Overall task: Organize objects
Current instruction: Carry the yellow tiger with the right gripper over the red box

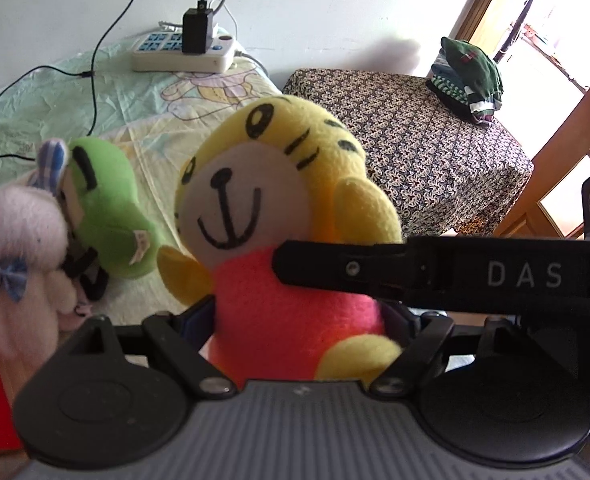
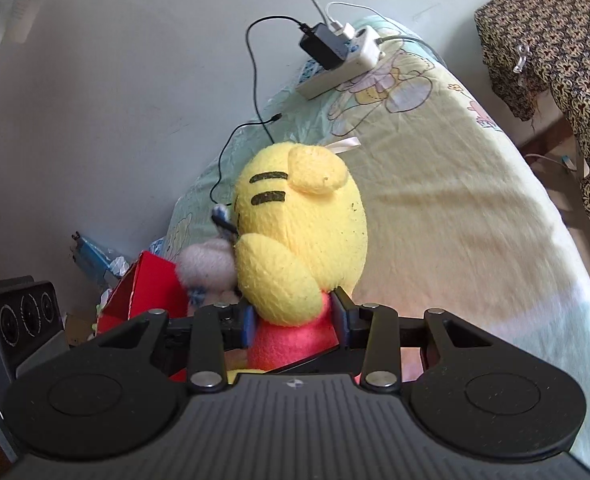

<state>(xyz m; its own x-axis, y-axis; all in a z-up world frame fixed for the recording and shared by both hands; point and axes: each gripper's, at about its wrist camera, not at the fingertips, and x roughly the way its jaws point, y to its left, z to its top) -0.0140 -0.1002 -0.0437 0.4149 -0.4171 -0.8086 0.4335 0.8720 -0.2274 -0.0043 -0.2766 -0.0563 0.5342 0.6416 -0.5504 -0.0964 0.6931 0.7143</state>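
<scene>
A yellow tiger plush (image 1: 279,184) with a pink body stands upright over the bed. My left gripper (image 1: 299,316) is shut on its pink body from the front, with a blue pad pressed on each side. From the side, my right gripper (image 2: 295,320) is also shut on the same pink body (image 2: 291,340), just under the yellow head (image 2: 303,220). One black finger (image 1: 335,268) of the right gripper crosses the plush's chest in the left wrist view. A green frog plush (image 1: 111,208) and a white bunny plush (image 1: 19,240) lie to the left on the sheet.
A white power strip (image 1: 183,52) with a black charger and trailing cables lies at the bed's far end by the wall. A patterned-cloth table (image 1: 415,140) with folded clothes (image 1: 471,76) stands to the right. A red box (image 2: 143,292) sits by the bunny plush.
</scene>
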